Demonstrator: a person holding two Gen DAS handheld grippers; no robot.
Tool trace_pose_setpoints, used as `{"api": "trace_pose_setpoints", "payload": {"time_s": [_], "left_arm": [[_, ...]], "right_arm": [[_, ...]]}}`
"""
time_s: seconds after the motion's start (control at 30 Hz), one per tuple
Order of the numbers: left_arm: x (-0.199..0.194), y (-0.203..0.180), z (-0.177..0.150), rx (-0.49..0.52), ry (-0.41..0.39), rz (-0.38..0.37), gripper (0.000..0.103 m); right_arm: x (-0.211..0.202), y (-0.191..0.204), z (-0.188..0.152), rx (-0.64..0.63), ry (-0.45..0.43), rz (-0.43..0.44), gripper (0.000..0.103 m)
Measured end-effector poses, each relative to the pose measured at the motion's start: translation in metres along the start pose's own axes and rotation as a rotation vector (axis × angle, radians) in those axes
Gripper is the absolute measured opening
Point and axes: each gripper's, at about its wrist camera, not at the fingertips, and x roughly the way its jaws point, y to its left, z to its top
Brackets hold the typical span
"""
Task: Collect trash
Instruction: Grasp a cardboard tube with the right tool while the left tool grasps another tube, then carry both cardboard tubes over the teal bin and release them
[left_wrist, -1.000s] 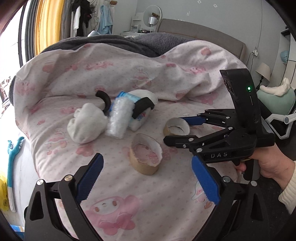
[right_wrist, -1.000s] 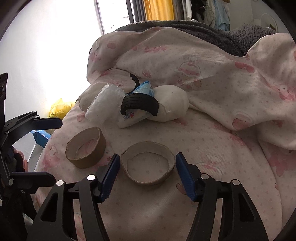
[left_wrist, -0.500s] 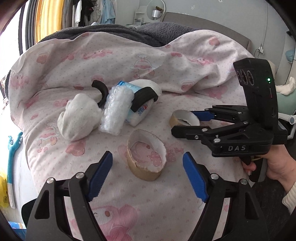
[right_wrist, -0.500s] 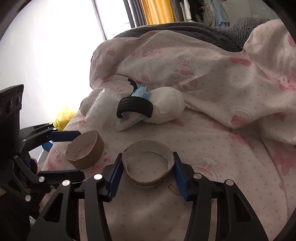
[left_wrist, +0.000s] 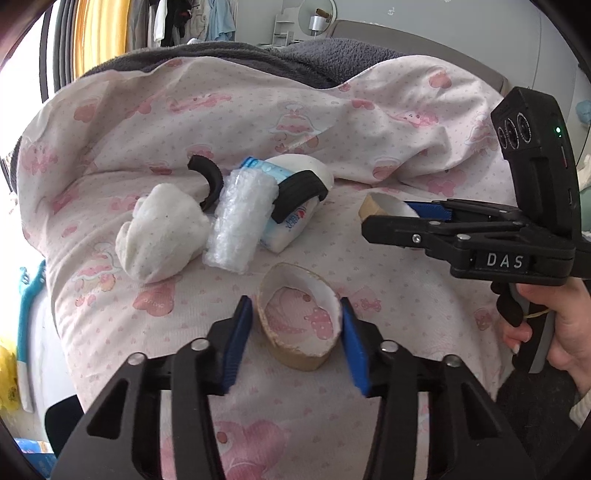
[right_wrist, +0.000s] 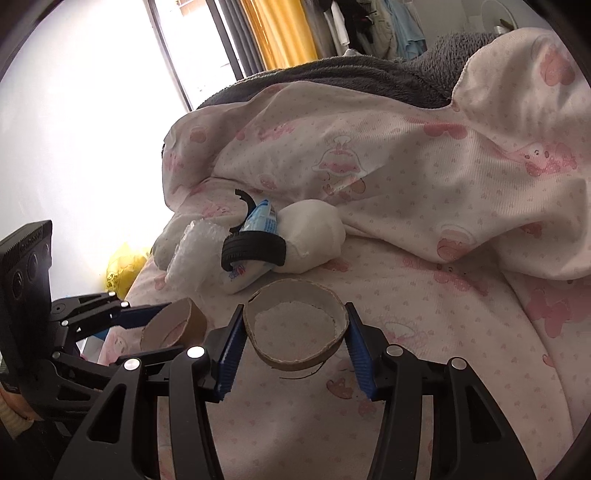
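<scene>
Two cardboard tape rings lie on the pink bedsheet. My left gripper has closed on the near ring, its blue pads touching both sides and squeezing it oval. My right gripper has closed on the other ring, pads at both sides; that ring also shows in the left wrist view. Behind lie a bubble wrap roll, a white cloth ball, a tissue pack with a black rubber tyre piece, and another white ball.
A rumpled pink quilt over a grey blanket rises behind the trash. The bed's left edge drops to the floor, where a yellow bag lies. The right gripper's body crosses the right of the left wrist view.
Both grippers moved forward and narrowed around their rings. The left went from wide open to pinching its ring oval; the right ring has risen slightly off the sheet.
</scene>
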Motion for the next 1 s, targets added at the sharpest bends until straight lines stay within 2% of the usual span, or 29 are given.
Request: {"api": "trace_pose_setpoints", "payload": {"time_s": [0.3,0.5,0.77,1.0], "left_arm": [[-0.02,0.014,-0.001,-0.035,-0.034,-0.011,0.045],[-0.04,0.037,-0.007,-0.064,-0.075,0.047,0.044],[-0.068,0.076,-0.021,-0.149,-0.118,0.125,0.044],[-0.087,0.111,-0.038,-0.203,-0.109,0.189,0.044]], "right_arm": [[-0.01,0.024,0.013,0.009,-0.045,-0.012,0.052],[-0.007,0.049,0.026,-0.001,-0.058,0.011,0.052],[0.008,0.11,0.044,-0.077,-0.047,0.058,0.052],[0.021,0.161,0.05,-0.123,-0.031,0.101,0.052]]}}
